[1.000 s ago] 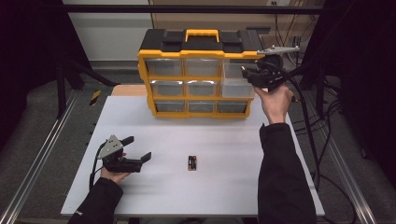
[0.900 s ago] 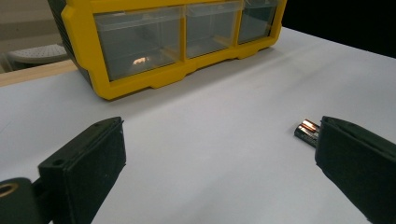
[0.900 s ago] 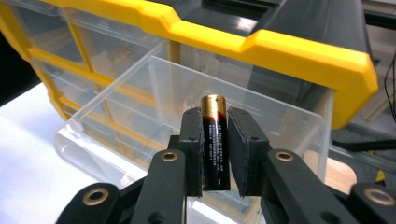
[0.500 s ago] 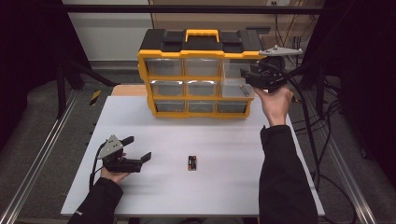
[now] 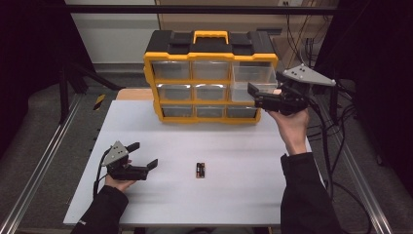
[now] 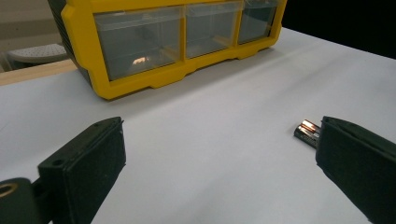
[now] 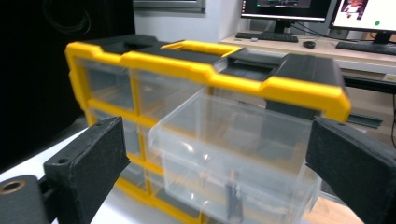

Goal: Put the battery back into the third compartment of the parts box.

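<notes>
Right gripper [image 5: 258, 95] has drawn back from the yellow organizer [image 5: 210, 78]; its jaws have just been opening and now stand wide, nothing gripped. Top-right clear drawer [image 5: 251, 80] juts out, pulled since 1 second ago. Left gripper [image 5: 144, 155] unmoved, jaws wide, just left of 2 batteries [image 5: 200, 169].

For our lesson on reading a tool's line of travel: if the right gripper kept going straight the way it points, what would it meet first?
Most likely the clear drawer pulled out of the yellow organizer. The right gripper, jaws just opened, points at its front; how far off it is cannot be told.
</notes>
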The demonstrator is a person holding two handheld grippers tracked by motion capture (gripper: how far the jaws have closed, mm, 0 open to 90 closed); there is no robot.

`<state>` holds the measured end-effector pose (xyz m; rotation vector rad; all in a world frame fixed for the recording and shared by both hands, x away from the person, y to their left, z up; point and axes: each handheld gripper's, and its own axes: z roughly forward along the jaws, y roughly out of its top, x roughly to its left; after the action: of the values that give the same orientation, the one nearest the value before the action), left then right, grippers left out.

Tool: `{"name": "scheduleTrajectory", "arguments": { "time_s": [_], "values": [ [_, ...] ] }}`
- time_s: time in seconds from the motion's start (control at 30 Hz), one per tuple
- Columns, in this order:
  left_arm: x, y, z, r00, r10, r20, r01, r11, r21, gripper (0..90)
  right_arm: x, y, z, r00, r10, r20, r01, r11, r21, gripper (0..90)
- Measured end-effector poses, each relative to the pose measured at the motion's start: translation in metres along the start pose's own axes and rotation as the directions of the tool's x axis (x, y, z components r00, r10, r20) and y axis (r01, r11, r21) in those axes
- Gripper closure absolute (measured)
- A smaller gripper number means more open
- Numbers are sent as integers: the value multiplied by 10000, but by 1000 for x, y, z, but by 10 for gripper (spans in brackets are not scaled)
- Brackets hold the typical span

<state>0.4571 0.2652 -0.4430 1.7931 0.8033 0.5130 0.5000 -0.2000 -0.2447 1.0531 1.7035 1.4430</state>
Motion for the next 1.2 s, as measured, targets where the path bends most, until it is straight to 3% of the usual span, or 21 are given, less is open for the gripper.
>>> {"name": "scheduleTrajectory", "arguments": {
  "time_s": [0.13, 0.43, 0.8, 1.03, 1.2],
  "values": [
    [0, 0, 0, 10000, -6, -5, 6, 10000, -15, 12, 8, -15, -8, 9997, -182, -147, 182, 9998, 5, 28],
    [-1, 0, 0, 10000, 17, -7, -17, 10000, -6, 12, 26, -53, -16, 9980, -56, -634, 68, 9998, 192, 10],
    [-1, 0, 0, 10000, 26, -13, -26, 10000, -7, 12, 49, -103, 4, 9934, 108, -1139, 21, 9936, 1127, 8],
    [-1, 0, 0, 10000, 18, -12, -18, 10000, 13, 11, 62, -132, 18, 9879, 274, -1527, 11, 9830, 1834, 8],
    [-1, 0, 0, 10000, 24, -18, -24, 10000, 8, 10, 74, -151, 27, 9825, 156, -1855, 308, 9691, 2449, 9]
  ]
}}
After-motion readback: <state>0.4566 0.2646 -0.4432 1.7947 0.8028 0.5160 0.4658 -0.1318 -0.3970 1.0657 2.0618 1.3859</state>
